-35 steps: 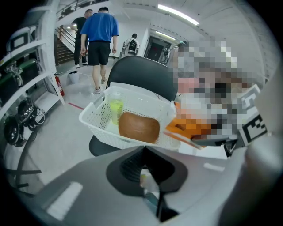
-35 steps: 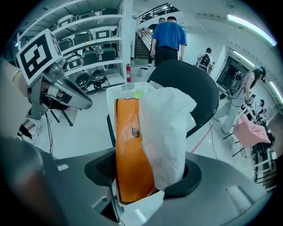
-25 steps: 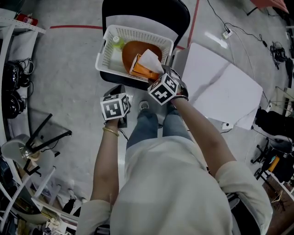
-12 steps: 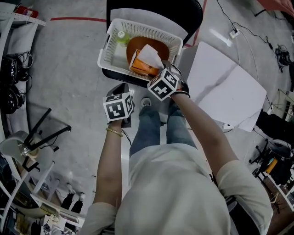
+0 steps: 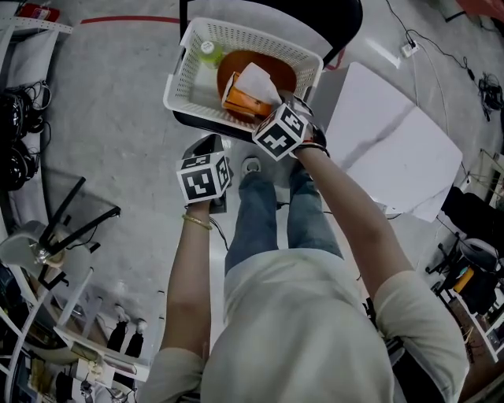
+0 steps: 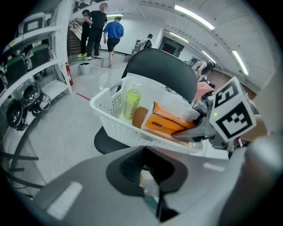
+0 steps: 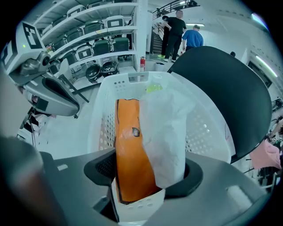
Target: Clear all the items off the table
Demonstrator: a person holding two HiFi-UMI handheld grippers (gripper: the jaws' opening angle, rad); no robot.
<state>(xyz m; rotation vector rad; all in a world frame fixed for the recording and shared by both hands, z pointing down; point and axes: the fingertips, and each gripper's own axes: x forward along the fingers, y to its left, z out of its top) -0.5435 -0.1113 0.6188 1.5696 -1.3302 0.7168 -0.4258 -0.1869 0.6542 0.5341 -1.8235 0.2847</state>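
A white perforated basket (image 5: 189, 63) sits on a black chair (image 5: 339, 24). In it lie a green bottle (image 5: 209, 53) and a brown round bowl (image 5: 272, 67). My right gripper (image 5: 256, 109) reaches over the basket's near rim and is shut on an orange tissue pack (image 7: 132, 150) with white tissue (image 7: 166, 128) sticking out of it. The pack (image 5: 240, 102) is inside the basket. My left gripper (image 5: 206, 148) hangs shut and empty just below the basket's near left corner. From the left gripper view I see the basket (image 6: 119, 123), the bottle (image 6: 131, 101) and the pack (image 6: 170, 123).
A white table top (image 5: 394, 149) stands to the right of the person's legs. Shelving with gear (image 5: 24, 157) lines the left side. Cables (image 5: 441, 47) trail over the grey floor at the upper right. People stand far off by a stairway (image 6: 101, 31).
The head camera has drifted, so the basket sits a little higher in view. The right gripper still holds the pack at the basket's near rim, and the left stays shut below it.
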